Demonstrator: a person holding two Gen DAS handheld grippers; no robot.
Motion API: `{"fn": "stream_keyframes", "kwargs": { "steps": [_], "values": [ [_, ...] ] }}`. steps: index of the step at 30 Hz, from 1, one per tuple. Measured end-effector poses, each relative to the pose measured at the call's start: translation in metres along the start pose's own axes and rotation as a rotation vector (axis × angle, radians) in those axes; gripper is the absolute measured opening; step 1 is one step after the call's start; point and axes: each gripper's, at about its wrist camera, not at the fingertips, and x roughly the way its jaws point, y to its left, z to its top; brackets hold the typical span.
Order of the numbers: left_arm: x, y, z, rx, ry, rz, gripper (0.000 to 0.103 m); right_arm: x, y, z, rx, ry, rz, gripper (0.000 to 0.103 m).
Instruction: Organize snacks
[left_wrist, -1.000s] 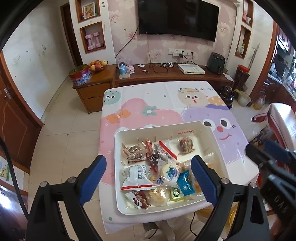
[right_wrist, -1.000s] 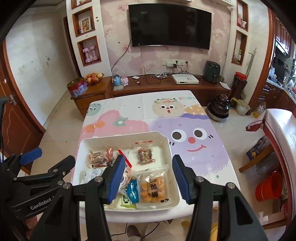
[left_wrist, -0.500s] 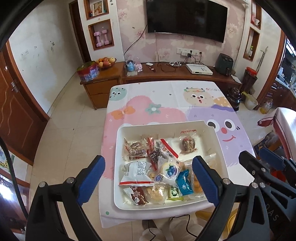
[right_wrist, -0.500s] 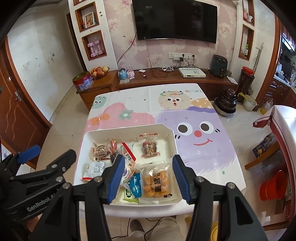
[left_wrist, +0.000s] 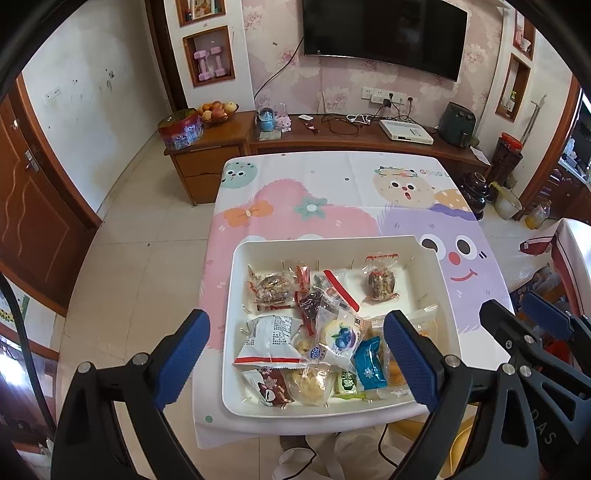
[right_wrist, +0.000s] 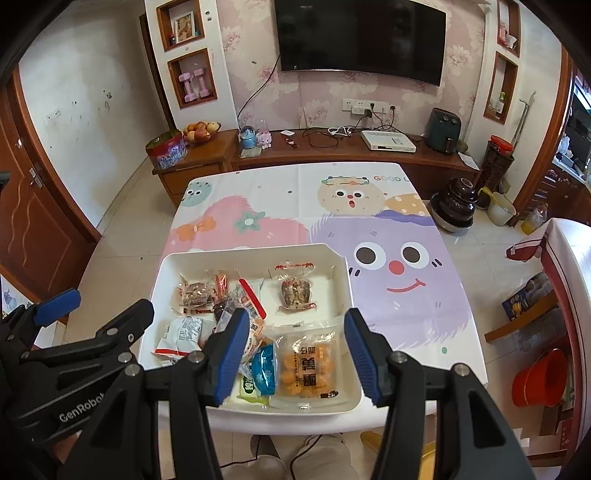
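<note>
Tongs (left_wrist: 295, 350) (right_wrist: 295, 354) tilt down, agape above snack tray (left_wrist: 439, 280)

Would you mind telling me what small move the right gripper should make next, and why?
Probably lower the right gripper straight onto the clear pack of orange snacks. Its jaws stand open and empty above that pack, which lies flat and unobstructed in the near right corner of the white tray, apart from the jumbled pile to its left.
</note>
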Motion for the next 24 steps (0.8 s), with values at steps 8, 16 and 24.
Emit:
{"fn": "stream_keyframes", "kwargs": {
  "steps": [8, 16, 24],
  "values": [
    [0.0035, 0.001, -0.0006, -0.003, 0.007, -0.001, 0.095, 0.0044, 0.0027, 0.0009, -0.016, 0.002, -0.005, 0.054],
    [0.0069, 0.0002, -0.0009, -0.002, 0.009, 0.001, 0.095, 0.0056, 0.0026, 0.0035, -0.016, -0.004, -0.006, 0.054],
    [0.007, -0.0001, 0.0, -0.004, 0.011, -0.001, 0.095, 0.006, 0.0026, 0.0037, -0.016, -0.001, -0.006, 0.054]
  ]
}}
